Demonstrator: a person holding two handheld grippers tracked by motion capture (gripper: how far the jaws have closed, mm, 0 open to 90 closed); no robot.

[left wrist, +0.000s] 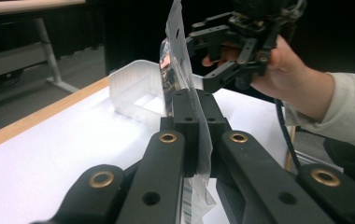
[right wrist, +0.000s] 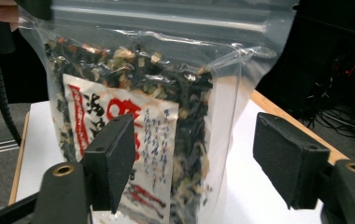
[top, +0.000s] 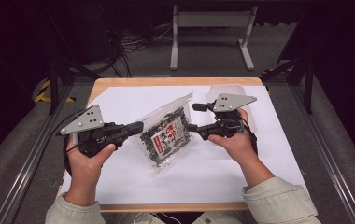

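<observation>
High view: a clear plastic pouch of dark dried flakes with a red-and-white label [top: 165,135] is held up over the white sheet-covered table [top: 269,140], between the left gripper [top: 138,127] and the right gripper [top: 190,116].

Left gripper view: the pouch's edge is clamped between closed jaws; a translucent plastic tub [left wrist: 136,91] is seen behind.

Right gripper view: the jaws are spread, unloaded, with the pouch just ahead.

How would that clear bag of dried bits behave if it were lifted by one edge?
The bag would probably flop: its thin film already creases where the left tool pinches it. It likely weighs little, being loosely filled with flakes. The glossy plastic may slip.
</observation>
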